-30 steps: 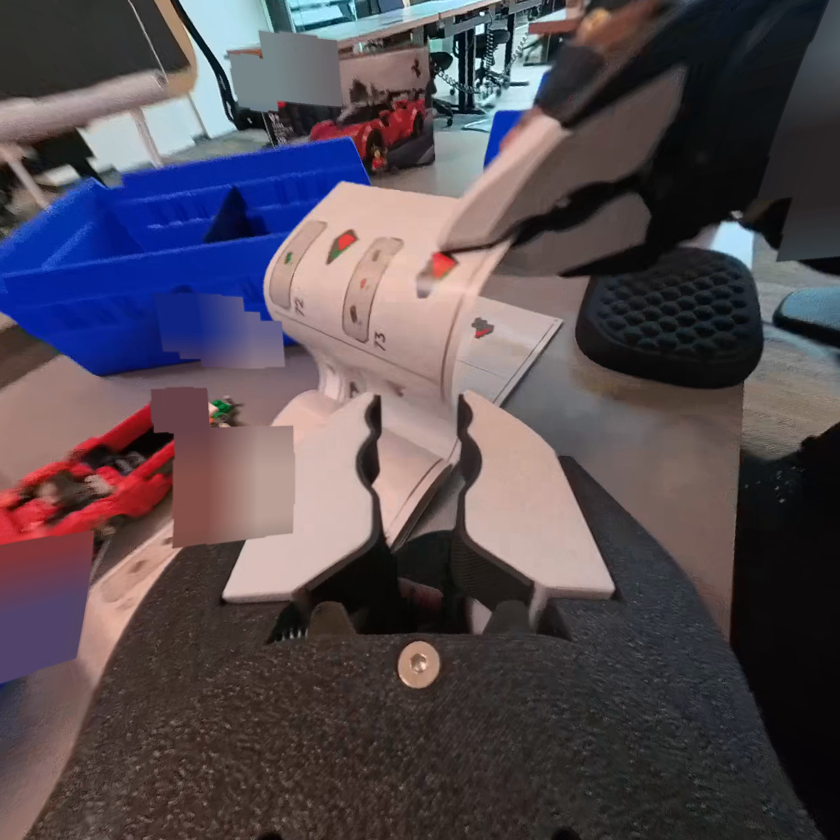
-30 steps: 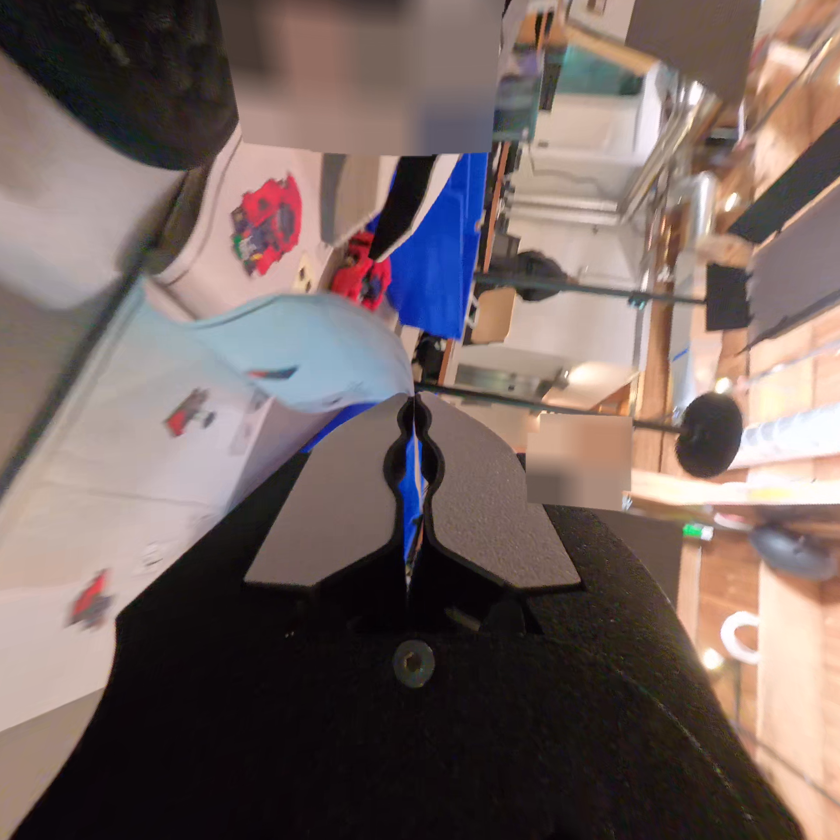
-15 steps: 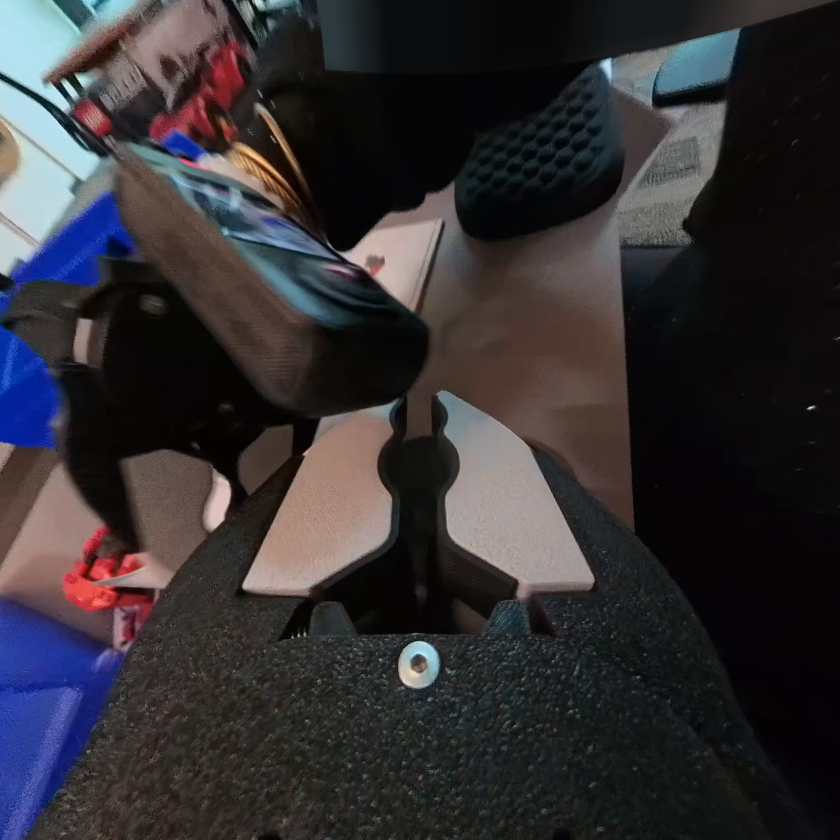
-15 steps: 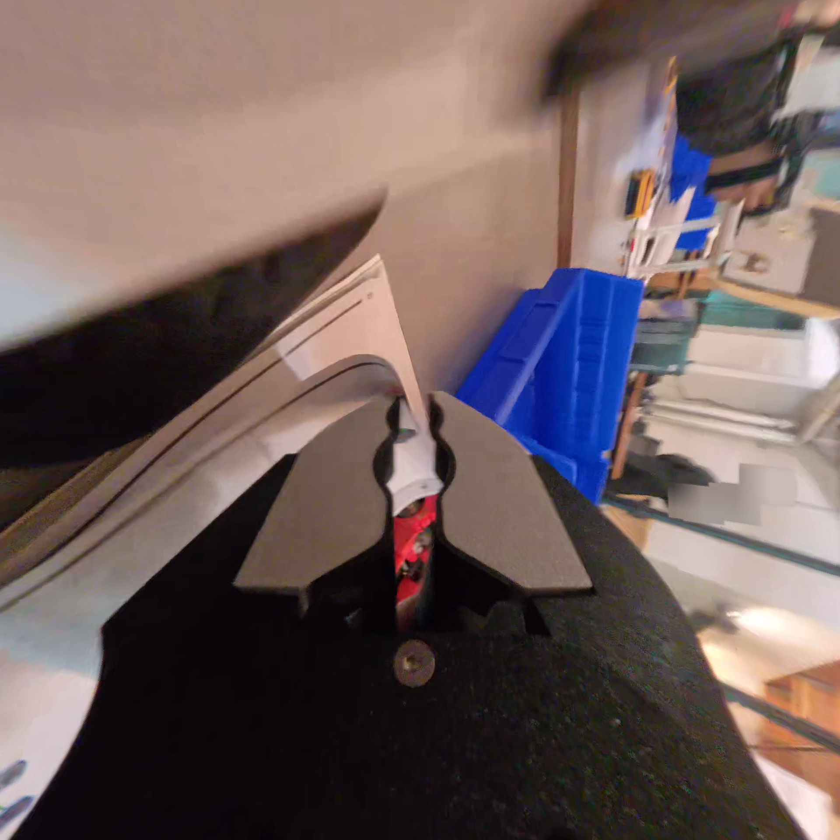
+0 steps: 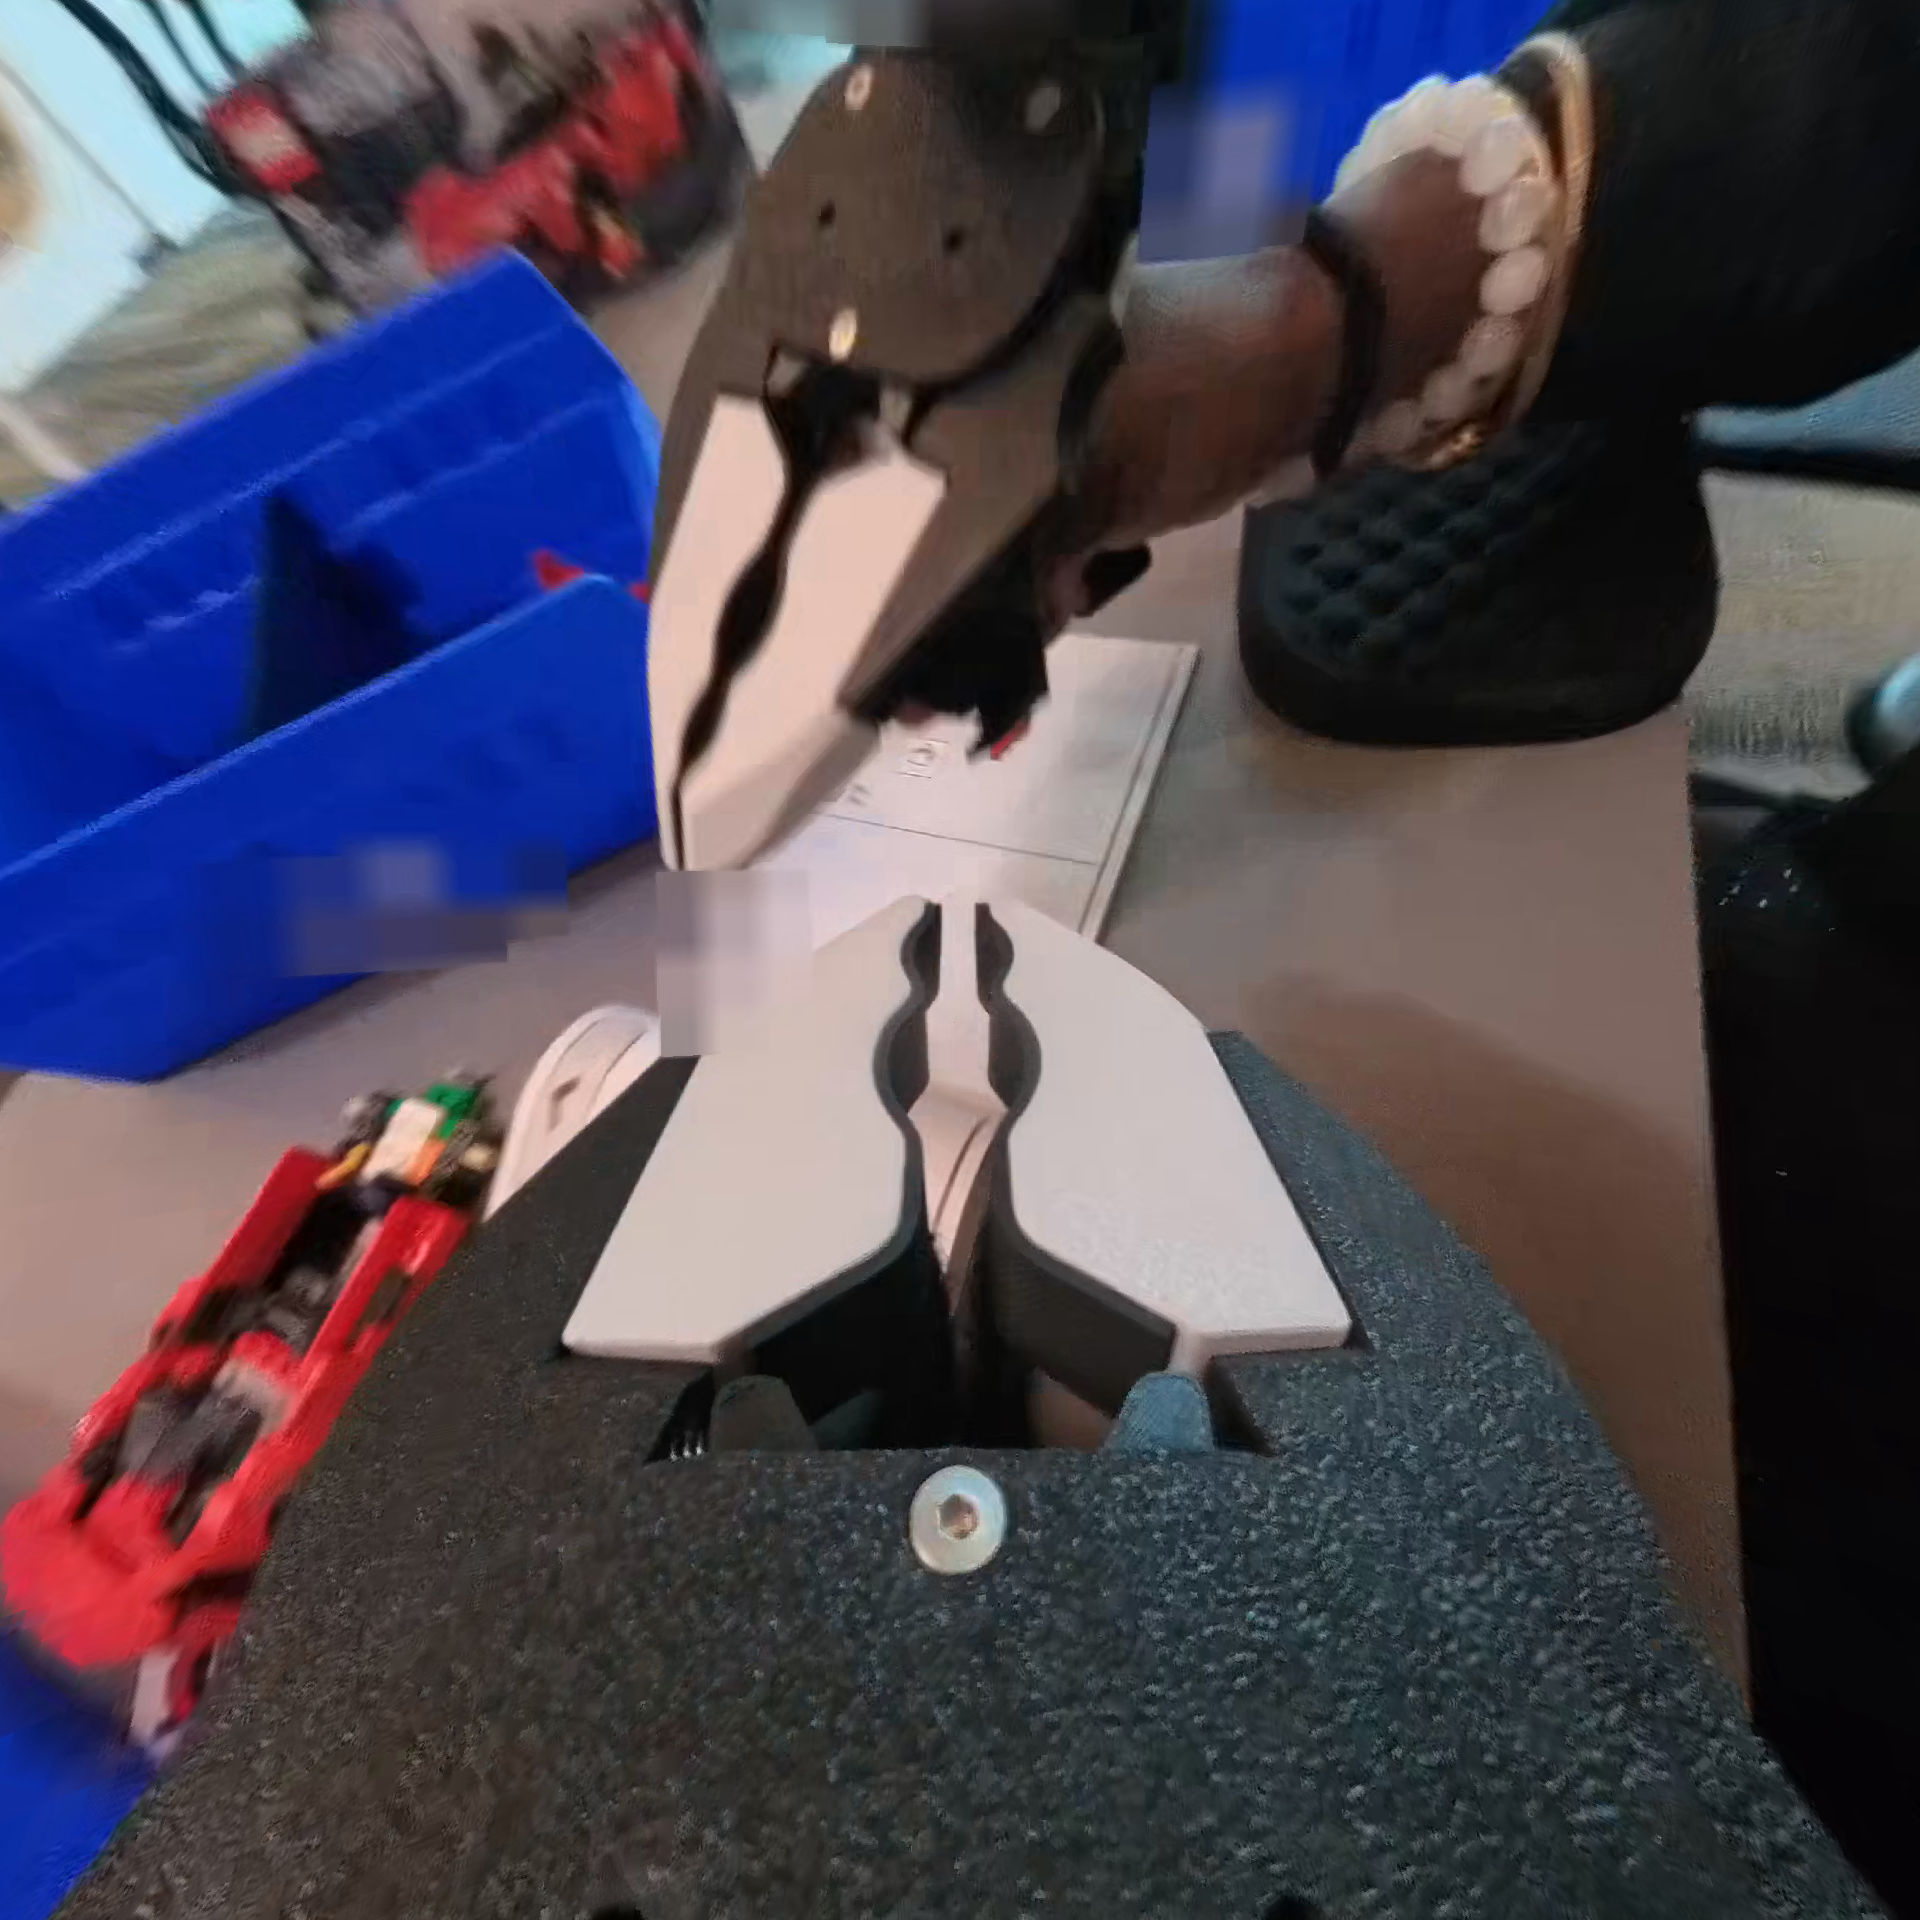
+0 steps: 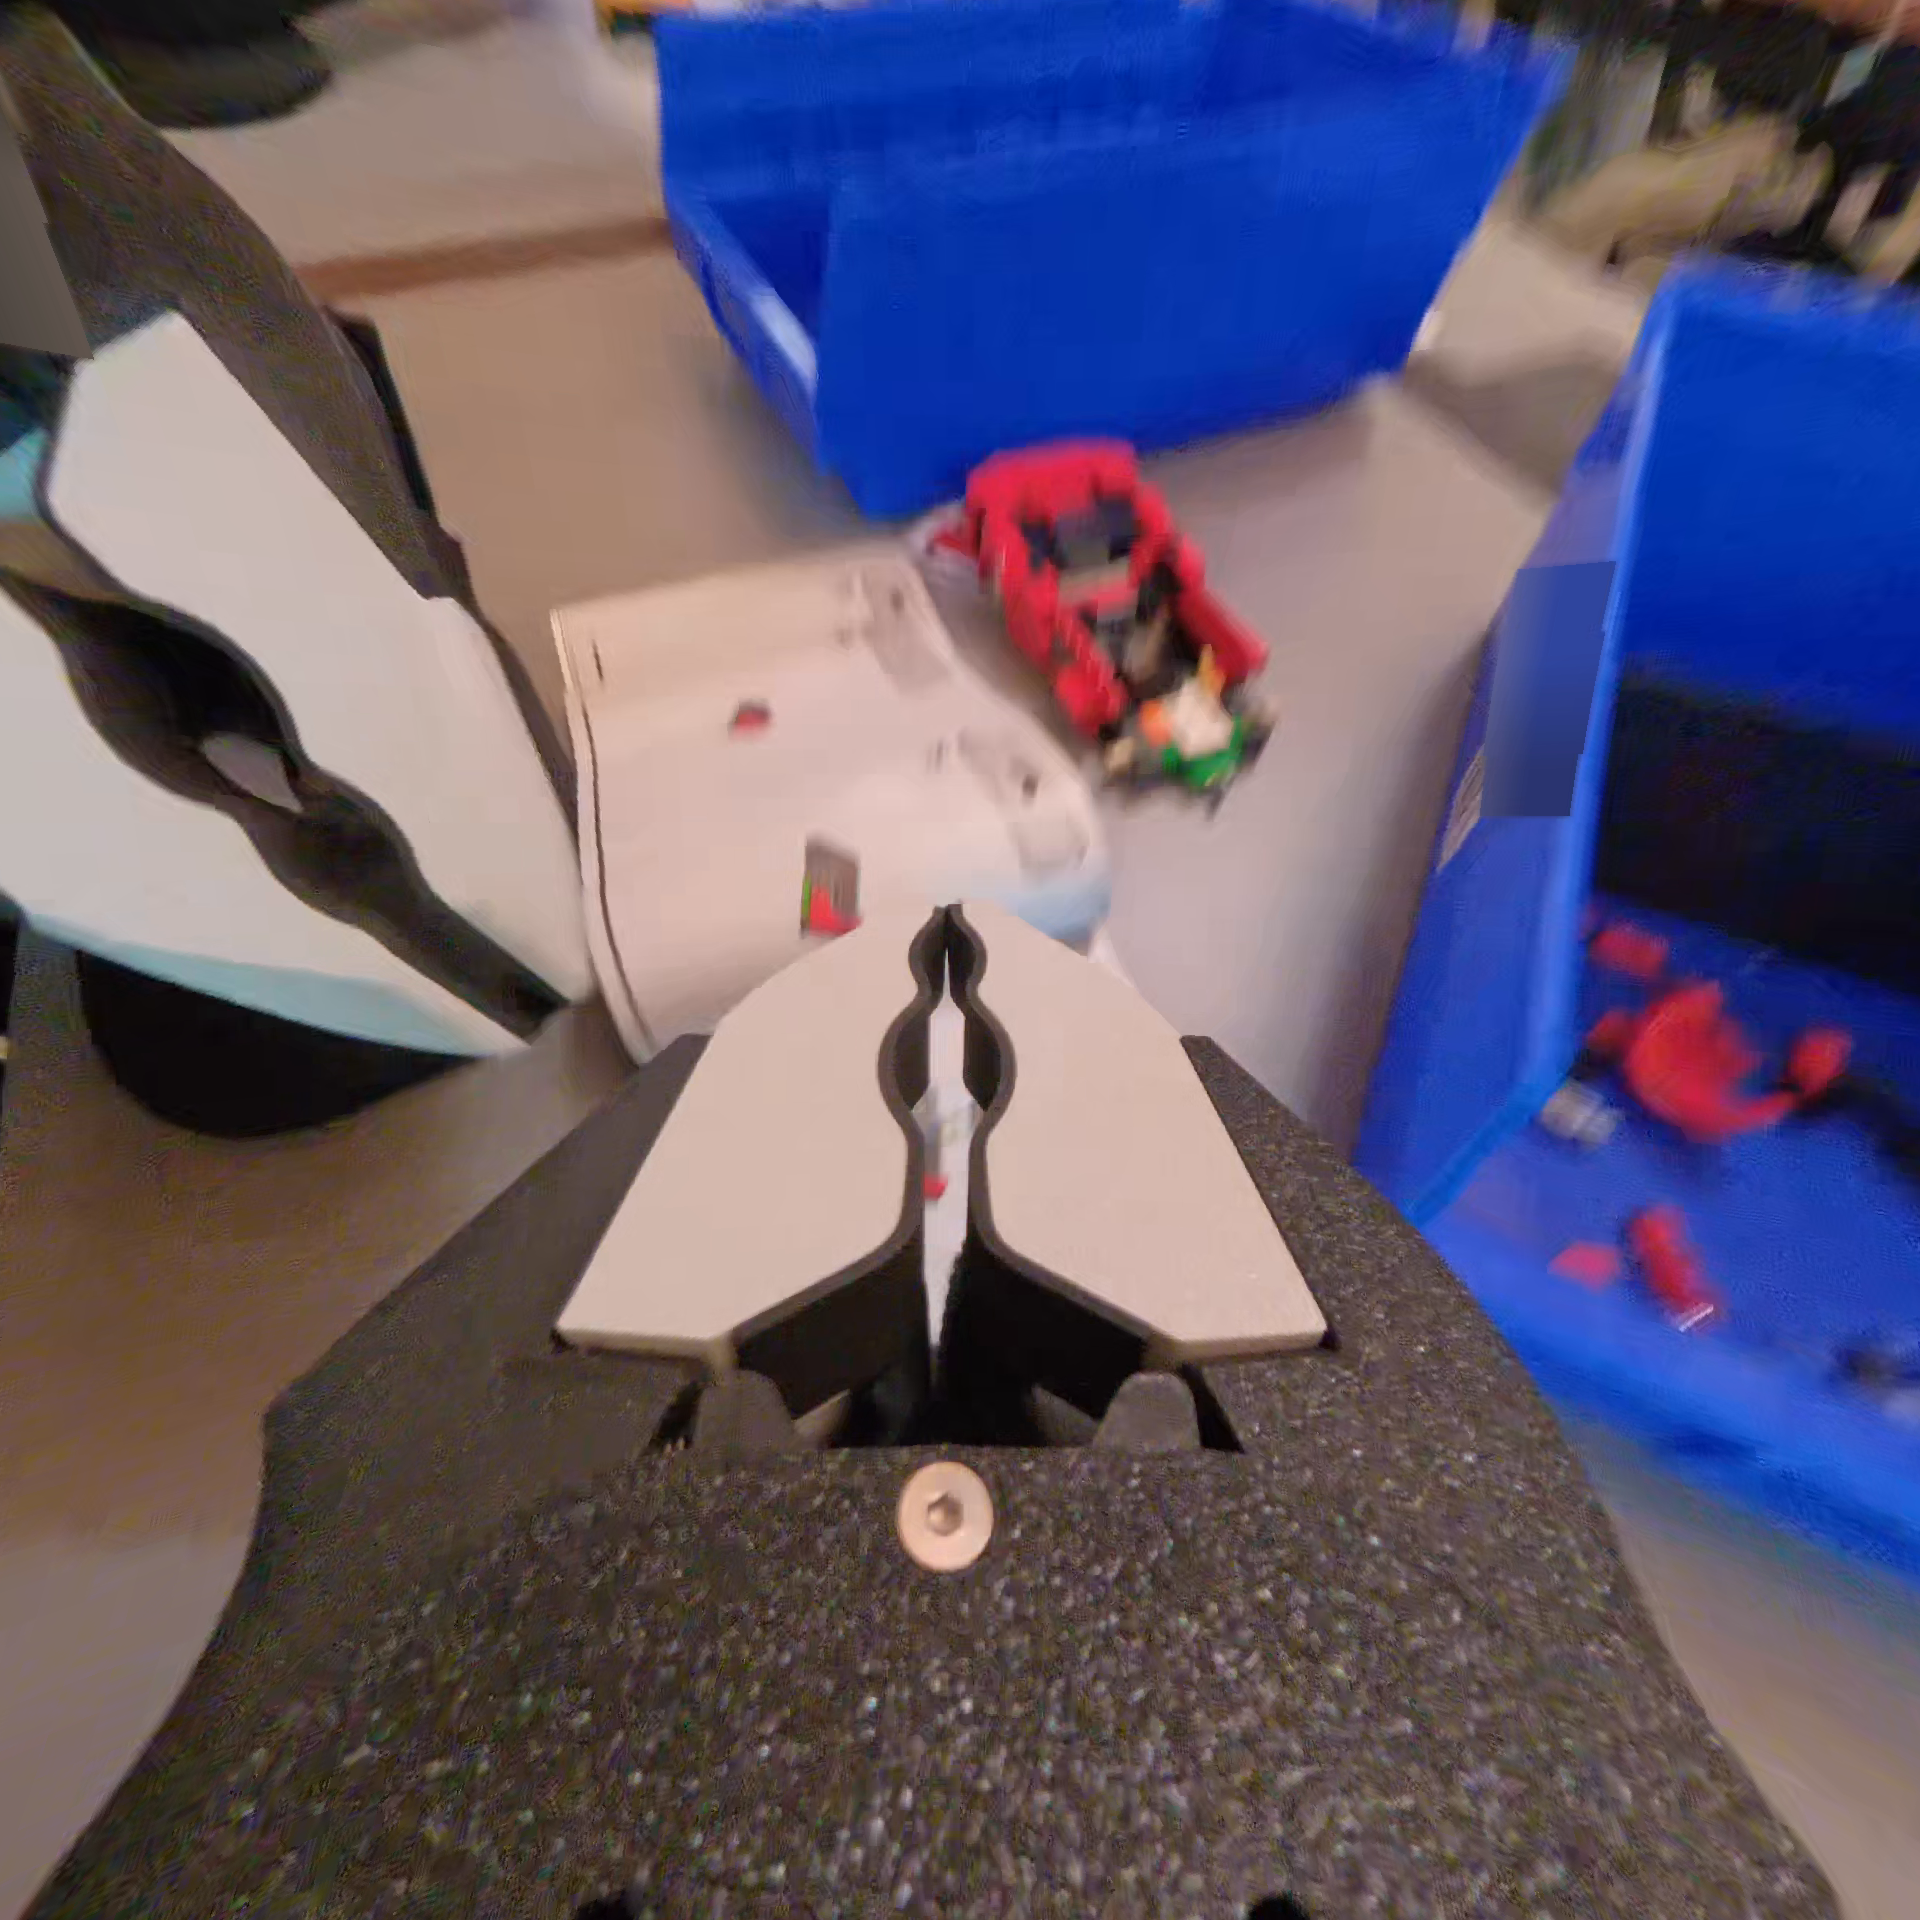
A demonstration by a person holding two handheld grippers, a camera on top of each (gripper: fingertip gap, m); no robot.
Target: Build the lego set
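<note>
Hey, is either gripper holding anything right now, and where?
Cannot be told. The right gripper is shut at the instruction booklet's curled page edge; the left gripper is barely apart above it. No brick shows in either.

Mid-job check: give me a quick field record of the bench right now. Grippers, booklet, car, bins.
left gripper: jaws slightly parted, nothing gripped, over the booklet
right gripper: jaws closed at the tips, no visible load
instruction booklet: open on the table, one page curled up
red lego car: partly built, on the table beside the booklet
blue bin: loose red pieces inside
second blue bin: behind the car, contents not visible
</note>
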